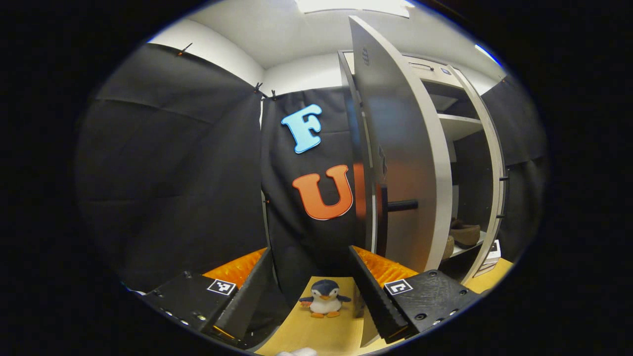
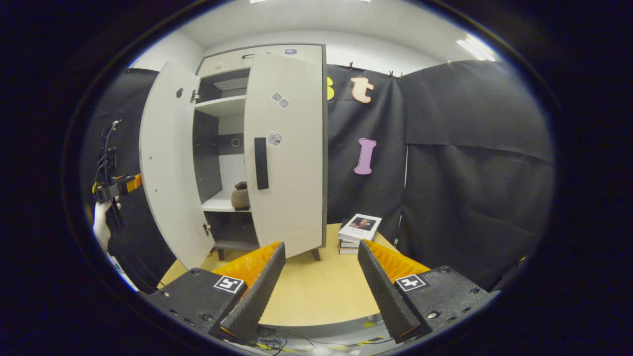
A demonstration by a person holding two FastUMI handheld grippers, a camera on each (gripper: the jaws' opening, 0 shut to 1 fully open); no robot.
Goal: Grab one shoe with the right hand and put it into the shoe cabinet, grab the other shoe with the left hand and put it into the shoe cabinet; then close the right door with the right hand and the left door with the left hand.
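- Black cloth walls all round, pale wood tabletop underneath with the shoe cabinet standing on it.
- Right gripper hangs back over the table, fingers spread wide, gripping nothing; cabinet sits off at its 11 o'clock, well apart.
- Right door looks swung most of the way closed, left door hangs wide open.
- One brown shoe pokes out on the middle shelf, half hidden behind the right door.
- Left gripper is also spread and empty, near the left door's edge, door handle at about 1 o'clock.
- From there the shoes sit on the shelf at 2 o'clock, partly cut off by the door.
- Little toy penguin stands on the table between the left fingers, farther off.
- Stack of books just beside the cabinet's right side.
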